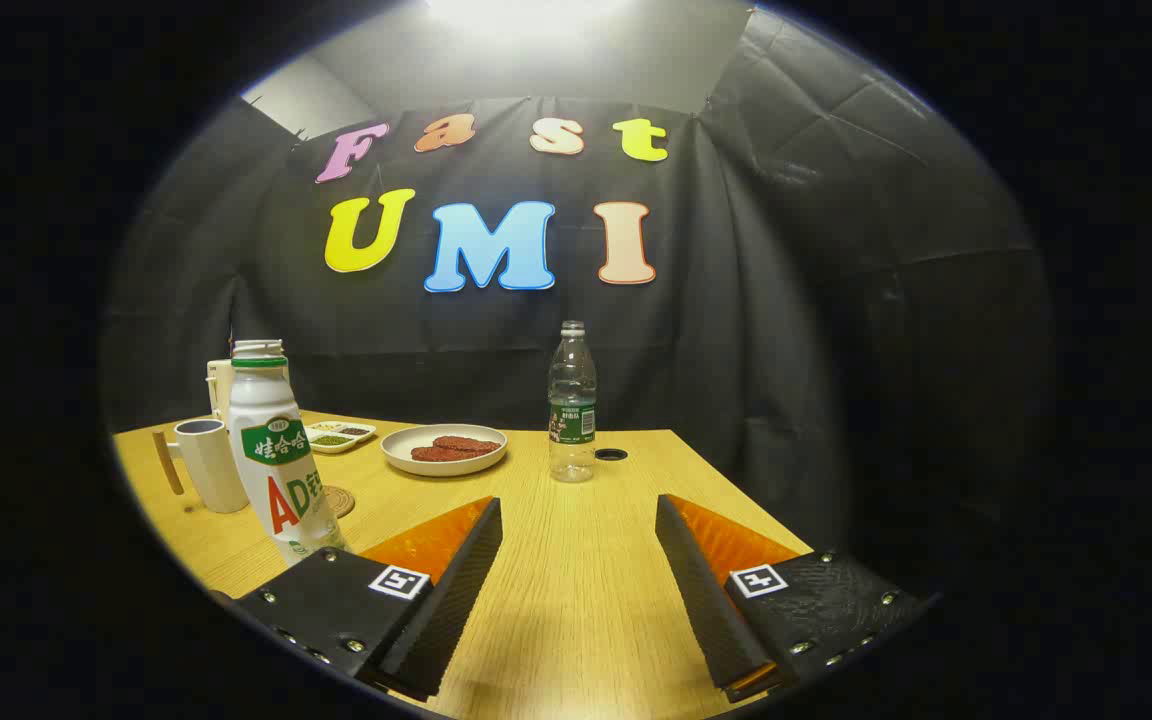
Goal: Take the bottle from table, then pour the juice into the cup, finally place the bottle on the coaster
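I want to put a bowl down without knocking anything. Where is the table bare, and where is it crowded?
Bare: the table between the open gripper fingers, up to the plate and clear bottle. Also bare right of that bottle, past the small black cap. Crowded: the white bottle, cup, coaster and small tray cluster together.

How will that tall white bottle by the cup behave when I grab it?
The white bottle stands tall and narrow, so a nudge high up may tip it toward the cup. Its glossy label could be slippery. The opaque body hides the fill level. The hand-held gripper is open, with nothing between its fingers.
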